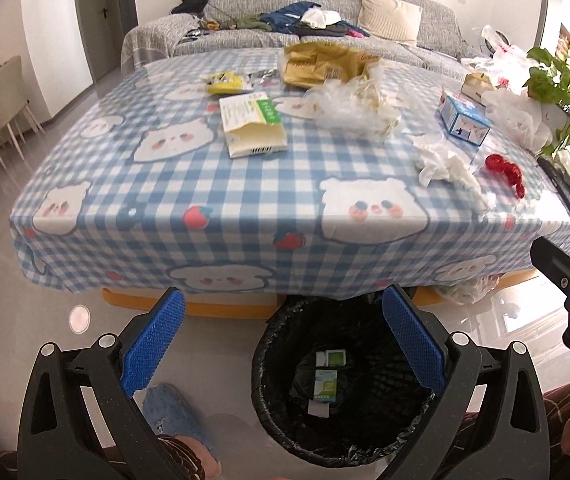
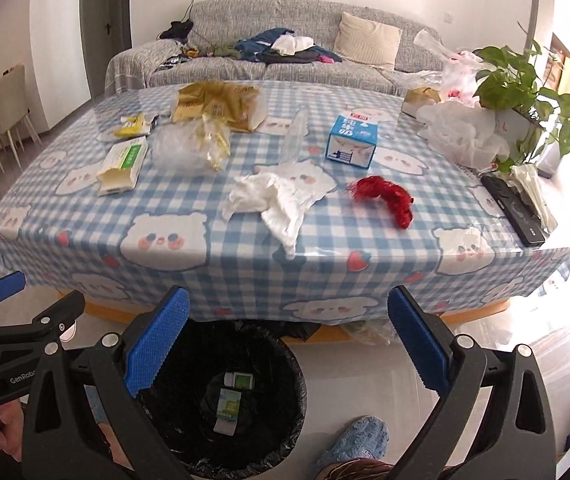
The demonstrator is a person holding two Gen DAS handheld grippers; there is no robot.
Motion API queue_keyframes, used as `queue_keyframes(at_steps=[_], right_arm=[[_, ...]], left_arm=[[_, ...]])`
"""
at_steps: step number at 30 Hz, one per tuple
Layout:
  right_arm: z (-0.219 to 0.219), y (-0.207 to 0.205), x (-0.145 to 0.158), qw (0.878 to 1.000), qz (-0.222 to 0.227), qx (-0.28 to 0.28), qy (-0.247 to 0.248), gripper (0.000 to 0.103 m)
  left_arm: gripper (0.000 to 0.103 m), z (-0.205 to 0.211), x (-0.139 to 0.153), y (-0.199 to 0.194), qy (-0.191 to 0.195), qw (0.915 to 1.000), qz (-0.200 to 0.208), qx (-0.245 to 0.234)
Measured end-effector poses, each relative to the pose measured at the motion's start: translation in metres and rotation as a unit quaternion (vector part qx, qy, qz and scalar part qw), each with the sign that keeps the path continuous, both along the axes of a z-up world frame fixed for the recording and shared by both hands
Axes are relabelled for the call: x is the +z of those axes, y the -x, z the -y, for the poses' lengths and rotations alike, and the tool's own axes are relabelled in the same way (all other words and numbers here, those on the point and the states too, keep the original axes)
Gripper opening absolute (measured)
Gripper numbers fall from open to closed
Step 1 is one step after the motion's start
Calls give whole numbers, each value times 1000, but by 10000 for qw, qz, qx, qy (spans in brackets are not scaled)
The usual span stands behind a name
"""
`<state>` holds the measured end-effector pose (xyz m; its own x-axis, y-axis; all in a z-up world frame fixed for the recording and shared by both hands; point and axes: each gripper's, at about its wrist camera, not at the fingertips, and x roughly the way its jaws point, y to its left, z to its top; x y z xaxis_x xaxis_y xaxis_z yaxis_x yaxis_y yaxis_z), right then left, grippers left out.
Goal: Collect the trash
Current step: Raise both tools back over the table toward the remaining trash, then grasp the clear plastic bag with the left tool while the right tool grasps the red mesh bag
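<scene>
A black-lined trash bin [image 1: 285,408] [image 2: 285,420] stands on the floor before the table, with two small green-and-white packages [image 1: 325,386] [image 2: 231,398] inside. Trash lies on the blue checked tablecloth [image 1: 205,184] [image 2: 213,216]: a green-and-white box [image 1: 253,126] [image 2: 121,166], crumpled white tissue [image 1: 445,166] [image 2: 273,200], red netting [image 1: 505,170] [image 2: 385,198], clear plastic [image 1: 349,108] [image 2: 189,148], a yellow wrapper [image 1: 225,82] [image 2: 133,126], a brown bag [image 1: 325,62] [image 2: 217,106]. My left gripper [image 1: 283,340] is open and empty above the bin. My right gripper [image 2: 287,342] is open and empty too.
A blue milk carton [image 1: 465,120] [image 2: 351,140], white plastic bags [image 2: 465,132], a potted plant [image 2: 525,92] and a black remote [image 2: 513,210] sit at the table's right. A grey sofa [image 2: 285,64] stands behind. Blue slippers [image 1: 173,412] [image 2: 357,444] flank the bin.
</scene>
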<state>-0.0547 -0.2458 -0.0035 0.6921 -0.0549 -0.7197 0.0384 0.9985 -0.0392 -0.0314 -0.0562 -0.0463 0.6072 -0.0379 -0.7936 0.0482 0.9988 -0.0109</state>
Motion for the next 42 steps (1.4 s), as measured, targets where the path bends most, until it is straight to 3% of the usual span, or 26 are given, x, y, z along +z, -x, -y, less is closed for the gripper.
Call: queue_keyframes(at_steps=[14,20,25,29,32,42], right_arm=[[52,-17,50,9987,369,-349,-5,95],[71,-54,74,9982,372,-465,92,95],[82,-91,86,9978,431,-505,64,95],[96,-111,71,9974,368,-615,-72,95],[104,-128,52,9975,107,-674,-160,95],[101,-162,1,9975,-465,-513,112,92]], left_arm=[[97,31,35,-29,-171,9992,223,-280],[97,52,47,-62,-162,9986,154,-489],[97,54,53,-102,-105,9992,70,-366],[97,49,56,-138,98,9996,-57,-246],[97,51,58,-161,-39,9997,44,-229],[97,54,34,-223,53,9991,-327,-265]])
